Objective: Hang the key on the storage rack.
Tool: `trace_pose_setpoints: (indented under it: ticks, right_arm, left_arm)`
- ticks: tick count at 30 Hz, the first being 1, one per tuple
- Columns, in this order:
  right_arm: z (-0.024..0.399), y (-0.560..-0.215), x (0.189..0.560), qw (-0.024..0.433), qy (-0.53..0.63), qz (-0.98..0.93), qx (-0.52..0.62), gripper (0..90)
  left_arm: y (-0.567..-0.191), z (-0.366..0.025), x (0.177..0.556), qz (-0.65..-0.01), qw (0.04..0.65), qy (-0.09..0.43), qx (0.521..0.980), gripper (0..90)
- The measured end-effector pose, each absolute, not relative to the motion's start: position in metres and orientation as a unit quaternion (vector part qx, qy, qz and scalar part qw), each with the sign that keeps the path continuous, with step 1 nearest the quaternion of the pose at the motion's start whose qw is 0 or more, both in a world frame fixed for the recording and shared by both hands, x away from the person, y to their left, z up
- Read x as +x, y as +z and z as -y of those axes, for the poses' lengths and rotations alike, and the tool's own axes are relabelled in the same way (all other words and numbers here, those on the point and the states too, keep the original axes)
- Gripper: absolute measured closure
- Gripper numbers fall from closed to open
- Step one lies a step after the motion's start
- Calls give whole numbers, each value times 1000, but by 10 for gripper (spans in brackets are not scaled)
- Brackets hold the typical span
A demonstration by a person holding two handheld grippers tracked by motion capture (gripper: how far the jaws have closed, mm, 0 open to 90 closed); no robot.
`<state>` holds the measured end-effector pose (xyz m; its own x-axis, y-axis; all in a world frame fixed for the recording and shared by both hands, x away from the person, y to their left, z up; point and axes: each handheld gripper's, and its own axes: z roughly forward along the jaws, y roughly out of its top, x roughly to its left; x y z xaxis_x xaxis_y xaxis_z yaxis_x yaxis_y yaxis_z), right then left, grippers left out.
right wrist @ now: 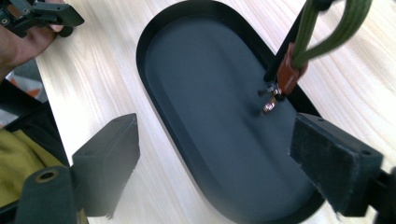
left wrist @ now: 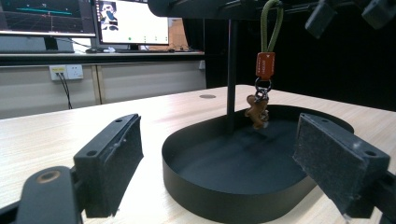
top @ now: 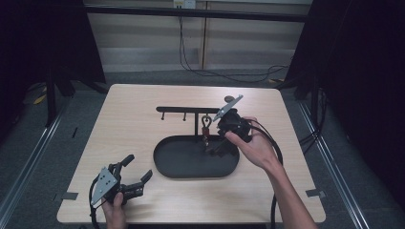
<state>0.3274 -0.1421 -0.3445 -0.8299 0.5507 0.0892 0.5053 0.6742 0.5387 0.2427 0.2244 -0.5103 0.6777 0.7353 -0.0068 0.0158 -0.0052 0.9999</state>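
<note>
A black oval tray [top: 165, 167] lies mid-table, and a black stand [top: 186, 109] with a hooked crossbar rises from its far side. From the crossbar hangs a keychain [top: 206, 125]: green loop, orange tag [left wrist: 265, 65], brown gingerbread charm [left wrist: 258, 112]. My right gripper [top: 217, 147] hovers over the tray's right half, just right of the keychain [right wrist: 288, 74], tilted downward, jaws open and empty [right wrist: 215, 144]. Near the front left corner, my left gripper [top: 138, 168] rests low, open and empty, aimed at the tray [left wrist: 196, 186]. The left gripper view catches the right gripper's fingertips [left wrist: 322, 18] above the keychain.
Bare wooden table [top: 129, 119] surrounds the tray on every side. Two spare hooks [top: 174, 116] hang on the crossbar's left part. Monitors [left wrist: 130, 21] and a wall socket [left wrist: 65, 72] stand beyond the table. Cables [top: 229, 74] lie on the floor behind.
</note>
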Motion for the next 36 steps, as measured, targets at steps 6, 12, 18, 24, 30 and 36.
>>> trace_pose_setpoints:
  ticks: [6, 12, 18, 24, 30, 36]
  right_arm:
    - [154, -364, 308, 96, 351, -886, 288, 150]
    - [162, -397, 291, 130, 393, -862, 293, 151]
    - [180, -422, 277, 146, 458, -818, 316, 153]
    - [196, -452, 260, 168, 507, -771, 346, 155]
    - [208, -486, 245, 210, 524, -733, 380, 175]
    - [216, -507, 230, 294, 571, -659, 391, 153]
  left_arm:
    - [-510, -224, 243, -288, 643, 280, 652, 154]
    - [-510, -225, 243, -287, 643, 280, 653, 154]
    - [-510, -225, 243, -287, 643, 280, 653, 154]
    - [-510, -225, 243, -287, 643, 281, 652, 154]
    - [-510, -225, 243, -287, 643, 280, 652, 154]
    - [-510, -225, 243, -288, 642, 280, 653, 154]
